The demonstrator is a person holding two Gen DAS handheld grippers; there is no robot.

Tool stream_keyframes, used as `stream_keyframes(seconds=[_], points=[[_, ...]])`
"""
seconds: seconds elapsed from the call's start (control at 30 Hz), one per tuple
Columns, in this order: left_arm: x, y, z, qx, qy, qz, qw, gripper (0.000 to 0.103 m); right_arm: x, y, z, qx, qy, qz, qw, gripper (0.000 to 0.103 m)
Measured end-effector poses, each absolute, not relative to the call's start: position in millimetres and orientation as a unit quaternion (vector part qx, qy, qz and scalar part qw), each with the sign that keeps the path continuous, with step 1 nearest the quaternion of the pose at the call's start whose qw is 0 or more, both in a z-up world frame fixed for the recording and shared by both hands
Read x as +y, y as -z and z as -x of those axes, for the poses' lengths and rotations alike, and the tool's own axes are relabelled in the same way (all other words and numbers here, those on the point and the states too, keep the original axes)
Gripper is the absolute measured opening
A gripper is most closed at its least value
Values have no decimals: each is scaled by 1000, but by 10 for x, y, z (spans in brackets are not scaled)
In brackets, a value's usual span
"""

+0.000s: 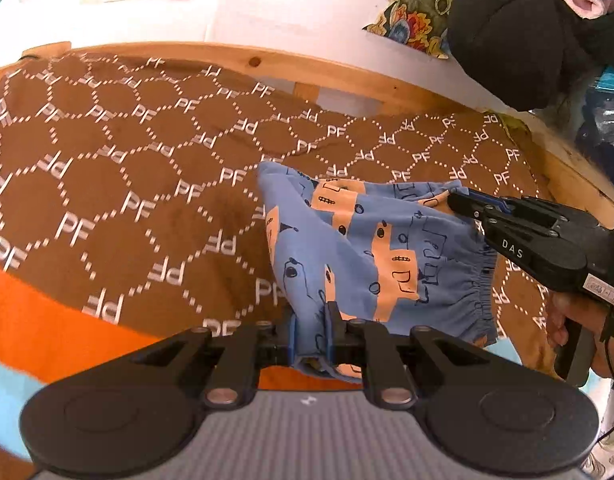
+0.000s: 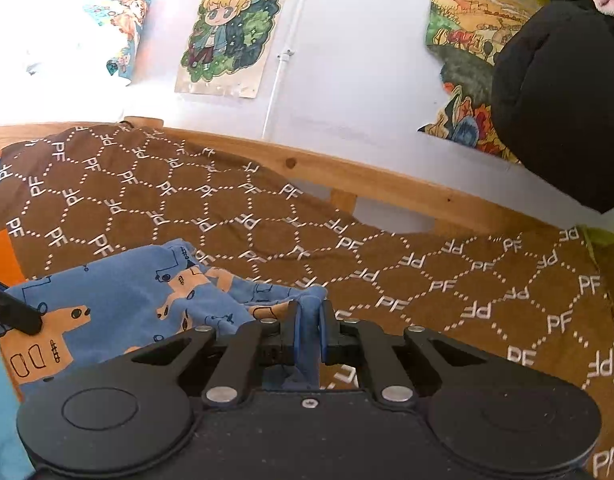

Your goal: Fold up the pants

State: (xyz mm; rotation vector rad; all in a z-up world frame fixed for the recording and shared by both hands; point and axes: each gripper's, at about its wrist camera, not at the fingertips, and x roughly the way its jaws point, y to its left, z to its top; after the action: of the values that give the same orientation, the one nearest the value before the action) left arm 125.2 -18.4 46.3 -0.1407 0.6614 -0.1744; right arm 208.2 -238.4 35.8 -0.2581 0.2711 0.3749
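Note:
The blue pants (image 1: 359,248) with orange patches and an elastic waistband are held up above the brown bedspread (image 1: 127,184). My left gripper (image 1: 311,332) is shut on one edge of the fabric at the bottom centre of its view. My right gripper (image 1: 459,200) comes in from the right there, shut on the far waistband corner. In the right wrist view the right gripper (image 2: 309,328) pinches a fold of the pants (image 2: 119,300), which bunch to its left. A left gripper finger (image 2: 15,312) shows at the left edge.
A wooden bed rail (image 2: 387,184) runs behind the bedspread, with a white wall and drawings (image 2: 227,32) beyond. A black padded object (image 2: 563,100) hangs at the upper right. An orange and light blue cover (image 1: 35,328) lies at the near left.

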Motion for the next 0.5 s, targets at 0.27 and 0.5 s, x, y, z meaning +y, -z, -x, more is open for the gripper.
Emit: stream_keyframes(seconds=[0.27, 0.5], points=[[-353, -533, -1656, 290, 95, 49, 951, 15, -2441, -467, -2523, 126, -171, 152, 965, 8], [-424, -283, -2006, 292, 107, 58, 948, 15, -2533, -291, -3019, 171, -162, 156, 959, 9]])
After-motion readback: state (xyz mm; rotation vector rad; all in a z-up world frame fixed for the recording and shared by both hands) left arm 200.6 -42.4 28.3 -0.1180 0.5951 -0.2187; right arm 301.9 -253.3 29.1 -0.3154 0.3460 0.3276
